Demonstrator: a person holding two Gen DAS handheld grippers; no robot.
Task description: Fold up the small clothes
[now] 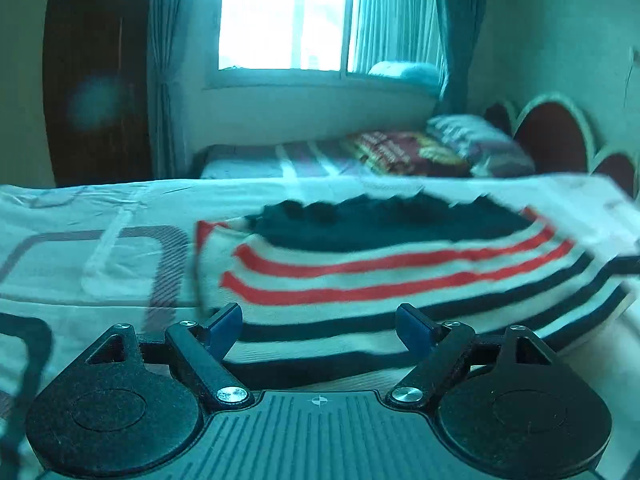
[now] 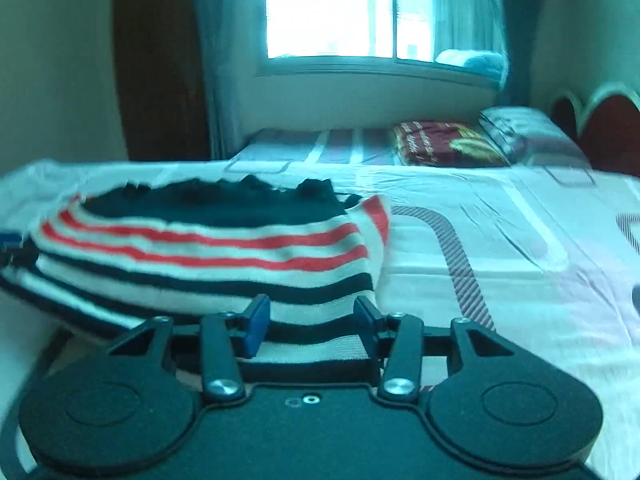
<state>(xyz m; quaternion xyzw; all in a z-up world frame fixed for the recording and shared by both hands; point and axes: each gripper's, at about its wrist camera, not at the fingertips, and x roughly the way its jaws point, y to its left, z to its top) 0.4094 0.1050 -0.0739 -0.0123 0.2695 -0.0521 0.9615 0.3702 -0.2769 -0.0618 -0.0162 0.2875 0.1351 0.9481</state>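
Garment (image 1: pixel 384 264), a striped knit in white, red and dark bands, lies on the bed (image 1: pixel 80 248) just ahead of both grippers, its long axis running left to right across the two views. In the left wrist view it stretches from the middle out to the right; in the right wrist view it stretches from the middle out to the left, so it sits between the two hands. Left gripper (image 1: pixel 320 320) is spread wide over the near hem, jaws apart and pressing on nothing. Right gripper (image 2: pixel 314 320) stands narrower, also over the near hem; cloth shows between its blue pads, but whether they pinch it I cannot tell. Both seem about equally near the hem. Beyond lie a folded maroon blanket (image 2: pixel 448 144), a pillow (image 2: pixel 520 128), and the window (image 2: pixel 340 12); nothing blocks the way across the garment.
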